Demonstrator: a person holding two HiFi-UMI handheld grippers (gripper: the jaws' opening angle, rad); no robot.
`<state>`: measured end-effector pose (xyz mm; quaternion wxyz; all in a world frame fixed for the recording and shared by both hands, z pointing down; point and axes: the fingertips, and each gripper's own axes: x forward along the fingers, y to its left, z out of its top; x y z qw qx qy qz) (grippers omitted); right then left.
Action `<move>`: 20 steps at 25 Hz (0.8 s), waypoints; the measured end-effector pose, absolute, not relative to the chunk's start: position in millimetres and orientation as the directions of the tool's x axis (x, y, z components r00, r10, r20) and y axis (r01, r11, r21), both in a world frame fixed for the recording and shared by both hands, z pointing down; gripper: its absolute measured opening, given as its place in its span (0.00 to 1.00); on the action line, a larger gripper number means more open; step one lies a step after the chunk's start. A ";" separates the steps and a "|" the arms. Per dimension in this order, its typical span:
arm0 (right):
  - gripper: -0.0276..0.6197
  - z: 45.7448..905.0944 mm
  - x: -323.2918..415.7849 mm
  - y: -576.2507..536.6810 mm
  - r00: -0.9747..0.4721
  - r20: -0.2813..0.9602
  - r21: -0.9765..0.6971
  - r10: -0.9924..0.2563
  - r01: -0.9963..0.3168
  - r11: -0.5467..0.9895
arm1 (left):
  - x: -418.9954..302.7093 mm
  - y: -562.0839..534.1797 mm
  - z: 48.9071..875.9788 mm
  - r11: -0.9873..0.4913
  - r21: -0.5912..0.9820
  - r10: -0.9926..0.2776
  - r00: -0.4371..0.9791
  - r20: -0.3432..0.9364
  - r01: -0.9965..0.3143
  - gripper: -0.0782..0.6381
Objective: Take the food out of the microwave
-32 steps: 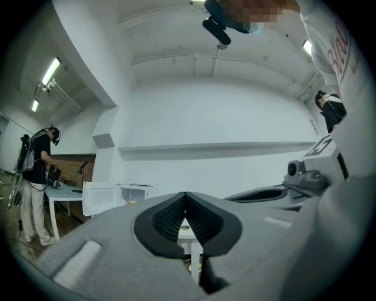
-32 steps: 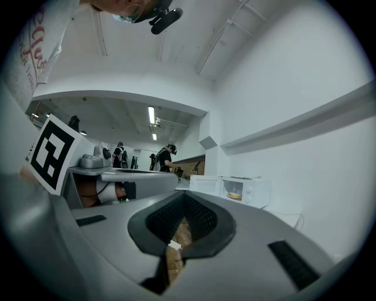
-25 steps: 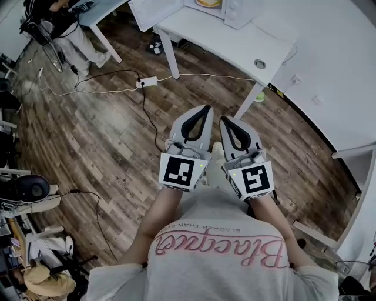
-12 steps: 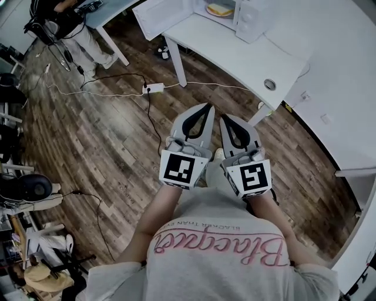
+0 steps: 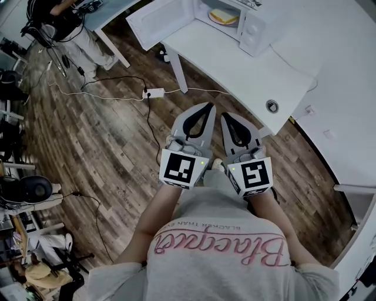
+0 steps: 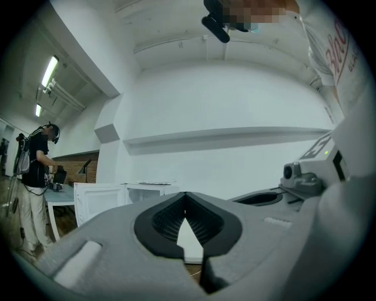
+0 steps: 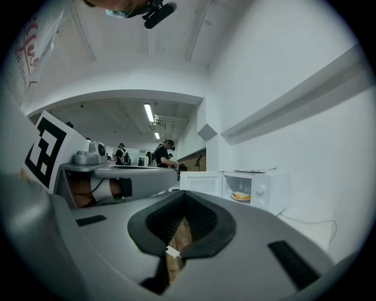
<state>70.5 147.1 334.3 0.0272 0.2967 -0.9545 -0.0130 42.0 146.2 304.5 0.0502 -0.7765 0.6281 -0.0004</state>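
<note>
Both tools are idling empty. The left gripper [image 5: 205, 109] is showing its jaws closed tip to tip in its own view, with nothing caught between them. The right gripper [image 5: 225, 117] is reading the same way, its jaws meeting at the tips with only floor showing through the hollow behind them. The two are riding side by side, just apart, held level in front of the person and toeing in slightly toward each other.

The food [image 5: 224, 16] is sitting inside the microwave [image 5: 254, 29], which is standing near the far left corner of the table [image 5: 235, 64]. It is looking like a flat pale slice, too small here to give a long axis. The door [image 5: 158, 20] is hanging wide open, swung out past the table's left edge.

The relation that matters is that the food is lying almost straight ahead of the gap between the two grippers, well apart from both, beyond the table's near edge. Neither gripper is plainly nearer. The open door is standing on the left gripper's side and the control panel on the right's, so the mouth is probably offering the right gripper the cleaner line in. Both will likely need to open before reaching the cavity.
</note>
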 end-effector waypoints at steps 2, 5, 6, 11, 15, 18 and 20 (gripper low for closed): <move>0.06 334.1 68.1 128.5 -0.829 0.050 0.043 -0.557 -0.555 0.831 | 38.4 128.2 305.0 -0.193 -0.076 -0.978 0.198 -0.061 -0.978 0.12; 0.06 329.4 68.2 102.0 -0.841 0.039 0.054 -0.540 -0.538 0.841 | 36.8 102.7 304.6 -0.178 -0.063 -0.981 0.182 -0.065 -0.982 0.12; 0.06 327.5 68.5 93.3 -0.844 0.033 0.057 -0.535 -0.533 0.844 | 36.9 94.9 304.6 -0.174 -0.061 -0.982 0.178 -0.068 -0.983 0.12; 0.06 325.1 67.0 58.6 -0.862 0.026 0.071 -0.506 -0.503 0.861 | 32.8 61.7 303.4 -0.140 -0.061 -0.986 0.145 -0.083 -0.988 0.12; 0.06 322.5 64.8 40.0 -0.869 0.020 0.080 -0.495 -0.492 0.867 | 28.7 42.8 305.5 -0.124 -0.063 -0.988 0.129 -0.084 -0.990 0.12; 0.06 325.4 64.6 29.5 -0.868 0.028 0.075 -0.496 -0.493 0.867 | 29.4 32.5 307.6 -0.124 -0.056 -0.989 0.128 -0.078 -0.991 0.12; 0.06 328.3 62.9 22.6 -0.866 0.036 0.072 -0.498 -0.495 0.866 | 28.9 25.9 310.0 -0.128 -0.055 -0.989 0.131 -0.073 -0.990 0.12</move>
